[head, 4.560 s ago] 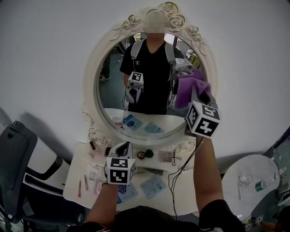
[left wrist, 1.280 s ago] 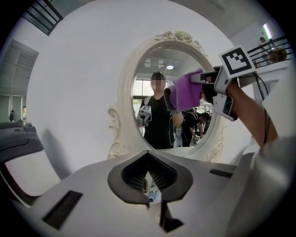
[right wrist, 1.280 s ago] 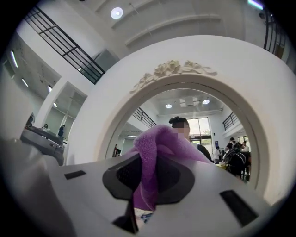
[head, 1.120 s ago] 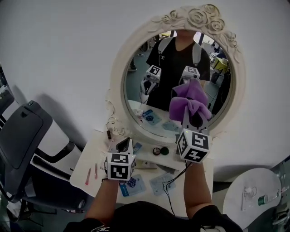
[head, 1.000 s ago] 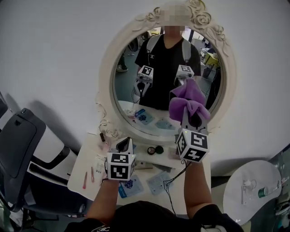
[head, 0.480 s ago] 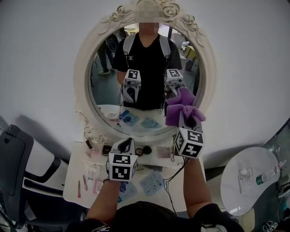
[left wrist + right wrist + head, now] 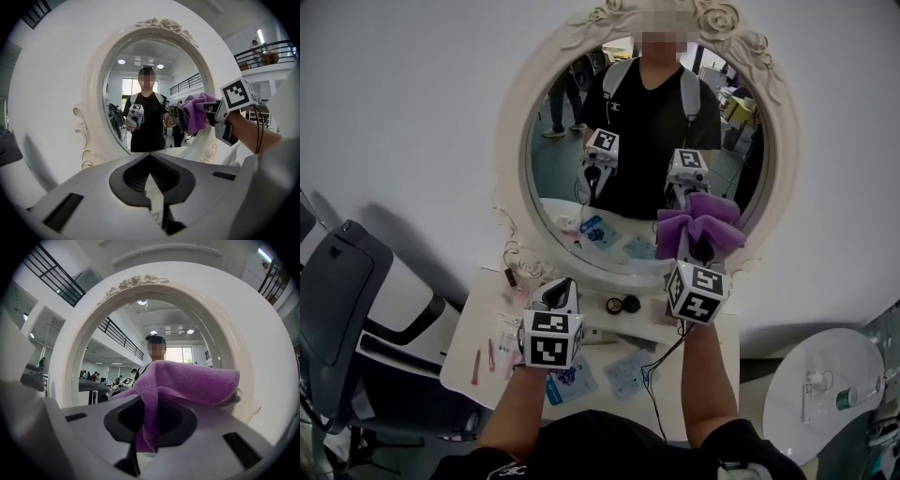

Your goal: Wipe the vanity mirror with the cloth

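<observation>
A: Which step is the person on?
B: Wiping, probably. The right gripper (image 7: 692, 251) is clamped on the bunched purple cloth (image 7: 698, 223), at the lower right edge of the oval cream-framed vanity mirror (image 7: 514, 159). Whether it touches the glass is unclear.
A: Next?
B: Likely a steady sweep across the glass. The left gripper (image 7: 562, 286), jaws together and empty, hangs over the cluttered white dressing table (image 7: 459, 366), with a black chair (image 7: 333, 300) off the table's left edge.

mirror (image 7: 572, 187) free left of cloth (image 7: 701, 223) | raised frame (image 7: 508, 178) rims it | table (image 7: 473, 352) cluttered

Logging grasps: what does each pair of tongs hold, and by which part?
Right tongs pinch the purple cloth by a hanging fold; the rest bunches above. Left tongs, shut, hold nothing.
</observation>
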Demonstrator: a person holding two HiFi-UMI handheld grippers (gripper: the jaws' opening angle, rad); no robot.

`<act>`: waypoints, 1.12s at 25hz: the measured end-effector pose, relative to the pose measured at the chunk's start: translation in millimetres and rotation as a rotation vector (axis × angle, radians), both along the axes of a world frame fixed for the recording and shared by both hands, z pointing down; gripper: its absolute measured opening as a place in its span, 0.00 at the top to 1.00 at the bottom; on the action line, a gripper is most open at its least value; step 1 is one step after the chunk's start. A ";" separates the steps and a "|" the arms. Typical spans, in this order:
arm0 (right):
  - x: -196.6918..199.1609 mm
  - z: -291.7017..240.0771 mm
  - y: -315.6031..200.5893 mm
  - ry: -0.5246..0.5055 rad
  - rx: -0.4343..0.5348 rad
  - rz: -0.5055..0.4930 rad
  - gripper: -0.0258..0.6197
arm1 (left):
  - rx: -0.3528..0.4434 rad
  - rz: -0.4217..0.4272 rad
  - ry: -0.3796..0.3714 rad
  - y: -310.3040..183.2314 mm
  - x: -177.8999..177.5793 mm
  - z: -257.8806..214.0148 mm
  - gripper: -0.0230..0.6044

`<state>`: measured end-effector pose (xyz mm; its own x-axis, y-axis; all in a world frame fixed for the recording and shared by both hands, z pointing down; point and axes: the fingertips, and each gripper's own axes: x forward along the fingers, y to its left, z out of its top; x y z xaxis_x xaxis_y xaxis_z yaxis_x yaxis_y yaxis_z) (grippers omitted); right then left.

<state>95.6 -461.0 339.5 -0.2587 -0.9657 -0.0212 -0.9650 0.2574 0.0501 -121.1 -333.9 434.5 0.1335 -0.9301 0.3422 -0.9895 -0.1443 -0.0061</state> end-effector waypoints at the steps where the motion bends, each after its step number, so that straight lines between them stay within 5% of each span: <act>1: -10.4 0.8 0.1 0.009 0.004 -0.010 0.87 | -0.003 -0.012 -0.001 3.0 -4.3 1.1 0.97; 11: -92.5 2.6 4.9 0.040 0.051 -0.064 0.87 | -0.042 -0.152 -0.002 35.4 -61.4 16.2 0.97; 19: -189.2 12.9 12.5 0.074 0.059 -0.204 0.87 | -0.081 -0.267 -0.008 70.3 -100.3 31.0 0.97; 28: -255.0 15.9 20.7 0.116 0.108 -0.266 0.87 | -0.113 -0.331 -0.016 85.6 -128.5 40.1 0.97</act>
